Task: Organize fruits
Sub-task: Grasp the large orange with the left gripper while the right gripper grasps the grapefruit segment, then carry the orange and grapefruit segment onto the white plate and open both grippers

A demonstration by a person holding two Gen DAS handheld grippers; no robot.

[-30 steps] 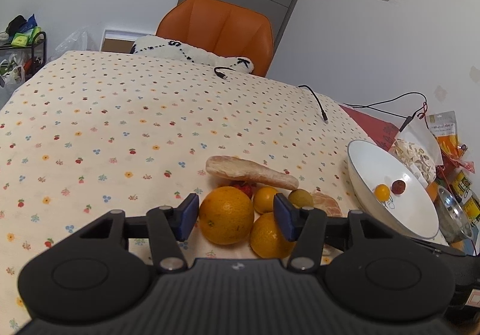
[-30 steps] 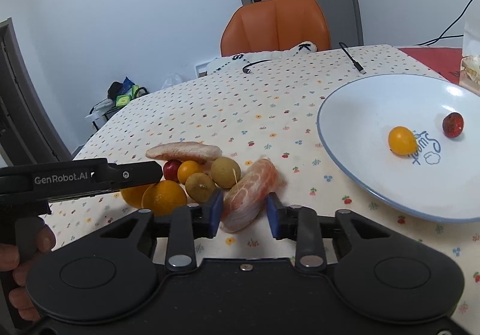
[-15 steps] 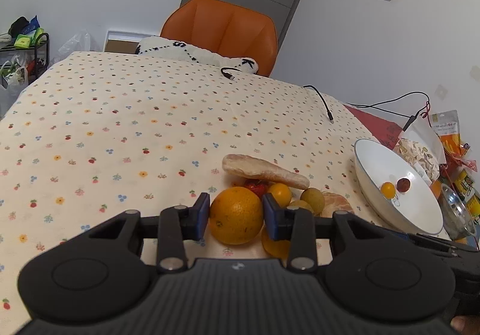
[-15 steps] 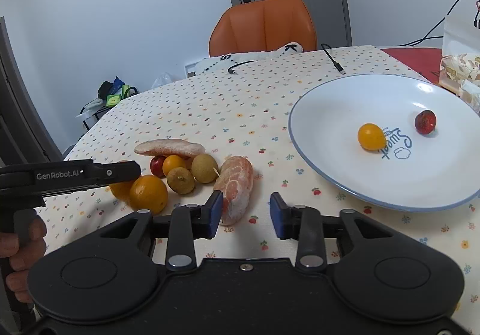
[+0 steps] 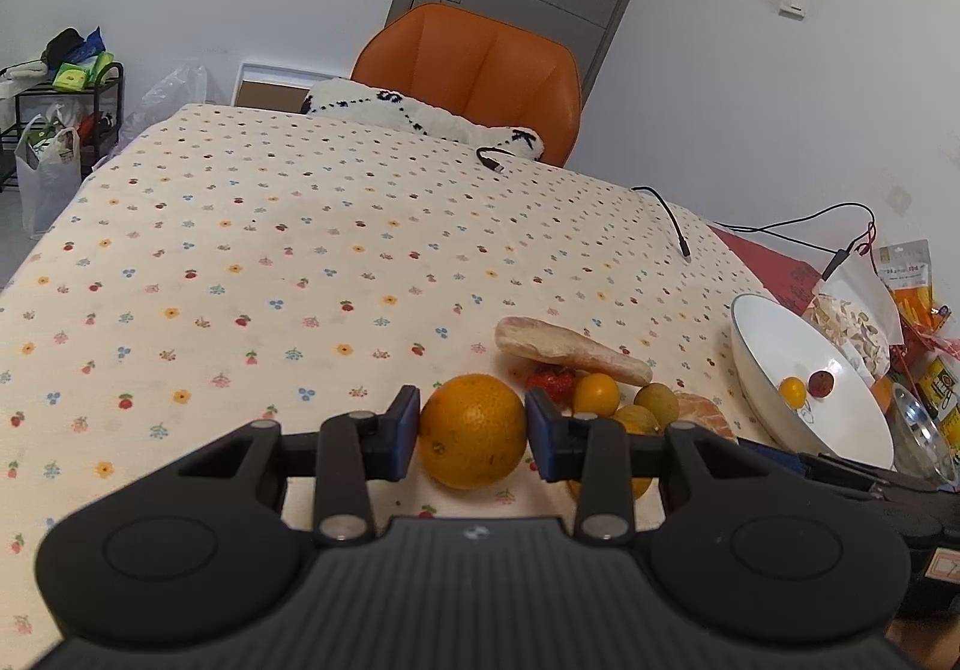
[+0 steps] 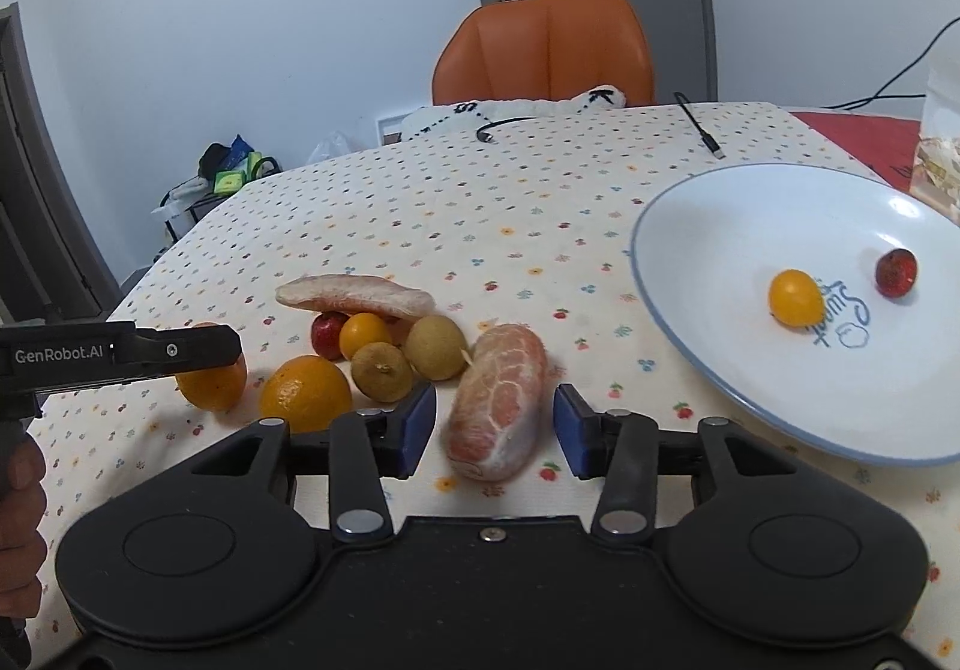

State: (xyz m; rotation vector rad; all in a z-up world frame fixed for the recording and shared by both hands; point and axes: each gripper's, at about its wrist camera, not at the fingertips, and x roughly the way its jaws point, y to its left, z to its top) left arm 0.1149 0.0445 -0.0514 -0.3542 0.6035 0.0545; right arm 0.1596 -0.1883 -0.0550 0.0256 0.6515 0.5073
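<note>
Left tool (image 5: 471, 433) clamped on orange (image 5: 471, 431) for lifting toward plate (image 5: 840, 430) at three o'clock; right tool (image 6: 489, 424) just opening, loosely straddling peeled segment (image 6: 495, 400) on desk (image 6: 540, 226), not gripping.

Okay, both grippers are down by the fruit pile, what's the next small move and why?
Probably lift the left gripper a little: its jaws have just closed on the big orange, which looks gripped. Then carry it toward the white plate. The right gripper has just been opening, with the peeled grapefruit segment lying loose between its jaws.
</note>
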